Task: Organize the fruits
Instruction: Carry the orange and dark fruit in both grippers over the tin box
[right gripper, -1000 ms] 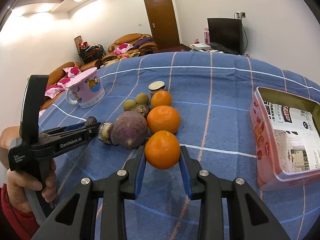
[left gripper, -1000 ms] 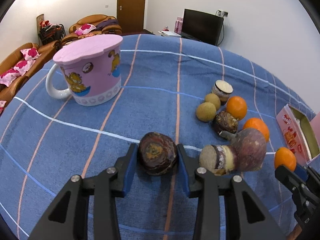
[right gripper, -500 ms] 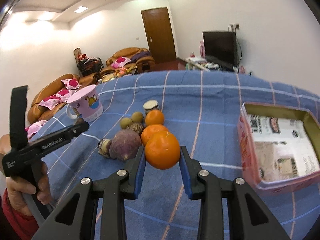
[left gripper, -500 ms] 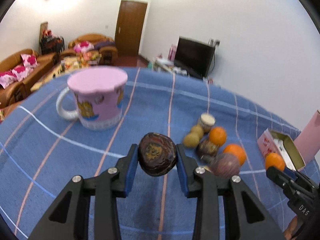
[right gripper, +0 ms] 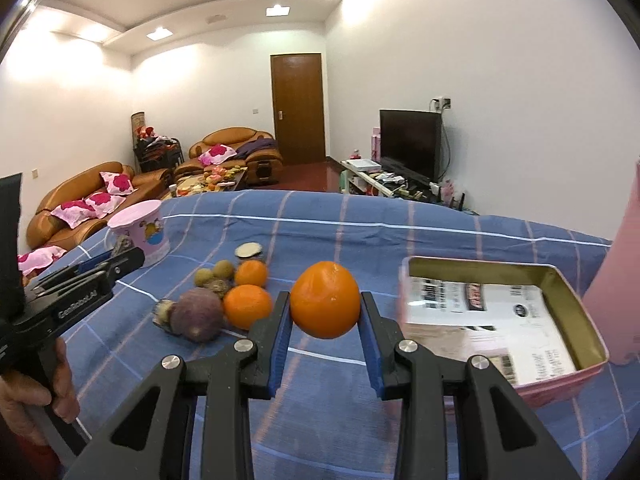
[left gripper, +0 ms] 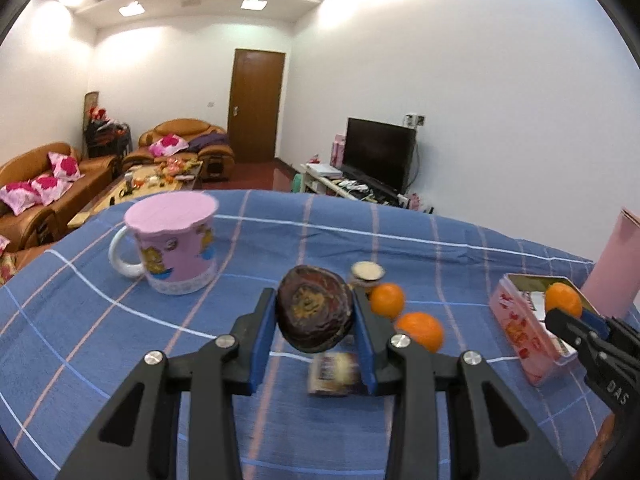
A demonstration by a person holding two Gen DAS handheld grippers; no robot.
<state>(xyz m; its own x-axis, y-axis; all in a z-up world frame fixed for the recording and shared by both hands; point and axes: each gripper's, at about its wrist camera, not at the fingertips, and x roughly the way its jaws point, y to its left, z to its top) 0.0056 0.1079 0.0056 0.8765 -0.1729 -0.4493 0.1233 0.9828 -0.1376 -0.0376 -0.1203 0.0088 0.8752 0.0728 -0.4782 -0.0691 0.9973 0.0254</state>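
Clearly, both jaws are clamped on fruit held above the table: the right gripper (right gripper: 325, 322) squeezes a round orange (right gripper: 325, 300), the left gripper (left gripper: 315, 330) a dark, wrinkled brown fruit (left gripper: 315, 313). Judging by position, the orange should travel level over the open pink tin's rim (right gripper: 404, 280) before release, clearing the pile.

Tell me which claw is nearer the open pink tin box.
Right. The right claw, gripping an orange, sits just beside the open pink tin box. The left claw, holding a dark brown fruit, is farther off, nearer the pink mug.
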